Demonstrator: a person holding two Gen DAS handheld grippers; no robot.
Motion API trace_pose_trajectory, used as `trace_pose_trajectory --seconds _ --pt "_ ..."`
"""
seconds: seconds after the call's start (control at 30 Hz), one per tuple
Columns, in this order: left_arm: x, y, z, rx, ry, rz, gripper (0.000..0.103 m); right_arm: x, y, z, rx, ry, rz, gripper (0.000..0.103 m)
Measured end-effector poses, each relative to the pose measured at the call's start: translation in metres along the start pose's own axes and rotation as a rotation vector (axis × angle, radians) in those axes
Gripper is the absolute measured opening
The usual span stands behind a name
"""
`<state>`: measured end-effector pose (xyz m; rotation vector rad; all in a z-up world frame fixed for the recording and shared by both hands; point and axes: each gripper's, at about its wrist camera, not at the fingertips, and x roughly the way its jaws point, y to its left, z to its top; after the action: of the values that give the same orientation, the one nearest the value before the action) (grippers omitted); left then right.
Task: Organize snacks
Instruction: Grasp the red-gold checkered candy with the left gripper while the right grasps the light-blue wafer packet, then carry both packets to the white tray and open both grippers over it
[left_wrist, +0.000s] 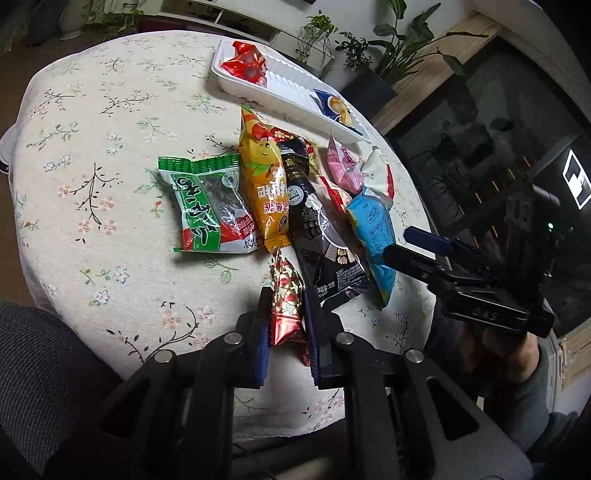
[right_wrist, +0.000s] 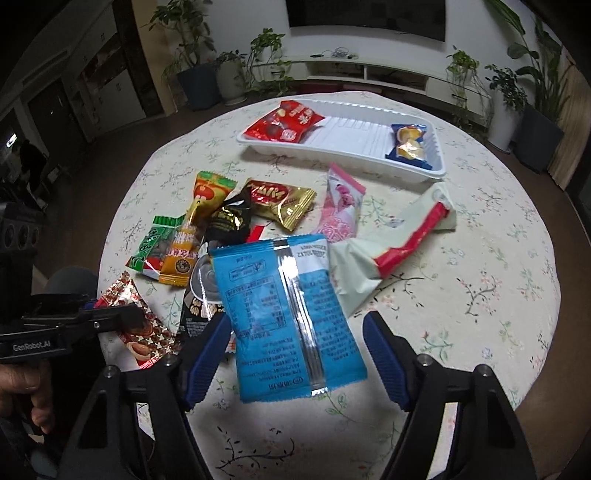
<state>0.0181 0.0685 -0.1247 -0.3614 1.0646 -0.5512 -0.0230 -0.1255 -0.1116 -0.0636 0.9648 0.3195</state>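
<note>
Crowding blue packet (right_wrist: 284, 314), snack pile (left_wrist: 273, 192), tray (right_wrist: 347, 133)

Left gripper (left_wrist: 286, 325) at 6 o'clock, pitched down, jaws clamped on something. Right gripper (right_wrist: 295, 354) at 6 o'clock, pitched down, jaws wide apart, pads free.

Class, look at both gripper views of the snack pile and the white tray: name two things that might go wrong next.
1. The left gripper pinches only the tail of the red patterned packet; it might slip out when lifted.
2. The right gripper straddles the blue packet, which overlaps the black packet; closing may snag both.
</note>
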Motion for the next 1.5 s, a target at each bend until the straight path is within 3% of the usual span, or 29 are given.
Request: trace_pose_trajectory --seconds 0.23,0.57,0.83,1.5 --pt "0.002 -0.004 -0.002 0.033 0.005 0.020 0.014 0.019 0.007 0.000 -0.053 0.051 -0.018 0.076" --pt "0.009 -0.013 -0.001 0.062 0.011 0.023 0.014 0.018 -0.002 0.000 -0.004 0.043 0.057 0.053" --pt "0.008 -0.012 0.000 0.062 0.015 0.013 0.014 0.012 -0.008 -0.002 0.047 0.023 0.087 0.042" --pt "-0.016 -0.002 0.006 0.053 -0.014 -0.012 0.012 -0.025 -0.020 -0.004 0.154 -0.081 0.168 0.041"
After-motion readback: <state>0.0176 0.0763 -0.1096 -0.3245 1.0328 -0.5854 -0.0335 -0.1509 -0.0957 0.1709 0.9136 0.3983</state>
